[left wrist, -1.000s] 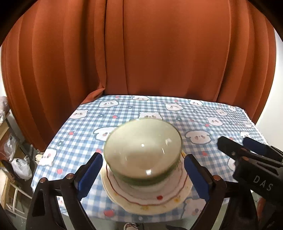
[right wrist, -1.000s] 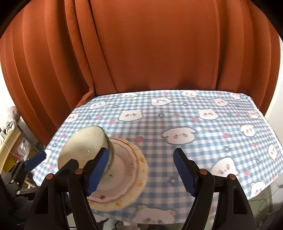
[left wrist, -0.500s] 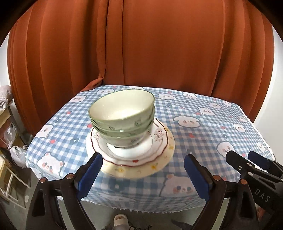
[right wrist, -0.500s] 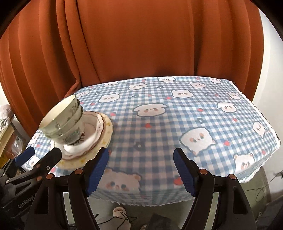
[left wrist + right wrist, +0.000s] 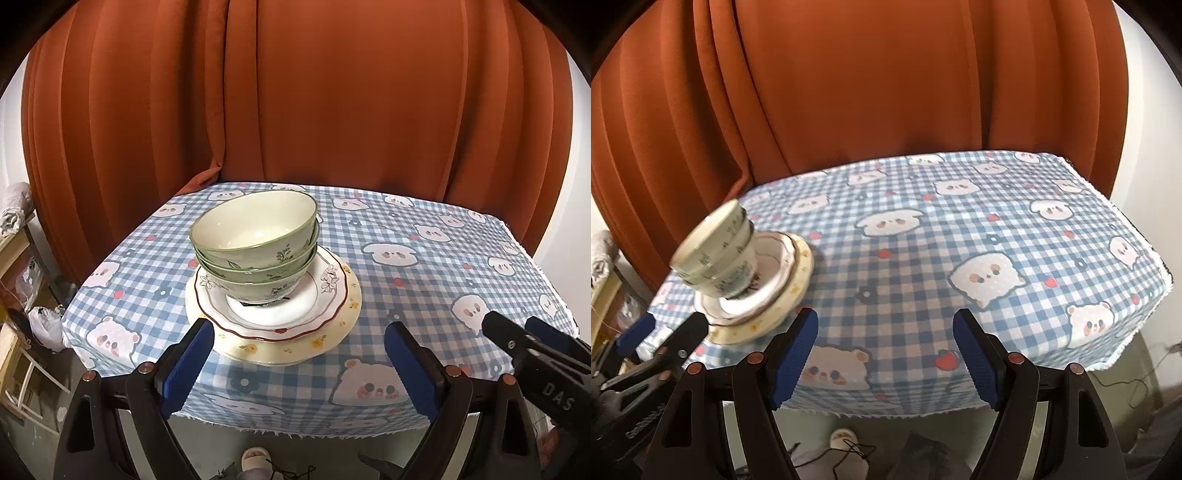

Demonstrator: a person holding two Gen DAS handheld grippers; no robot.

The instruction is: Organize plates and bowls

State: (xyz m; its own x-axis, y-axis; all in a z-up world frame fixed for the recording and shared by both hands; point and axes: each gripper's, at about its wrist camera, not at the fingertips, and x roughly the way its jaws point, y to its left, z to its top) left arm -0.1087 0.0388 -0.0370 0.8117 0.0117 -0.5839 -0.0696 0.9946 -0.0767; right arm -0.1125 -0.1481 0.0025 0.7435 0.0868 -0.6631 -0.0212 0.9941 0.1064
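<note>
bowls: three green ones (image 5: 258,243) nested, sitting on the plates
plates: red-rimmed one (image 5: 273,314) on a yellow-flowered one (image 5: 288,347), near the tablecloth (image 5: 406,280) front-left edge
left gripper (image 5: 295,358): jaws wide apart, nothing in them
right gripper (image 5: 884,354): released too, empty, off to the stack's right

I am working in a domestic room, a makeshift dining corner. Indicators: a table under a blue checked tablecloth (image 5: 424,280) printed with cartoon bears, household crockery (image 5: 269,280) stacked on it, a rust-orange curtain (image 5: 332,92) covering the wall behind, and shelving with plastic bags (image 5: 33,291) at the left edge.
</note>
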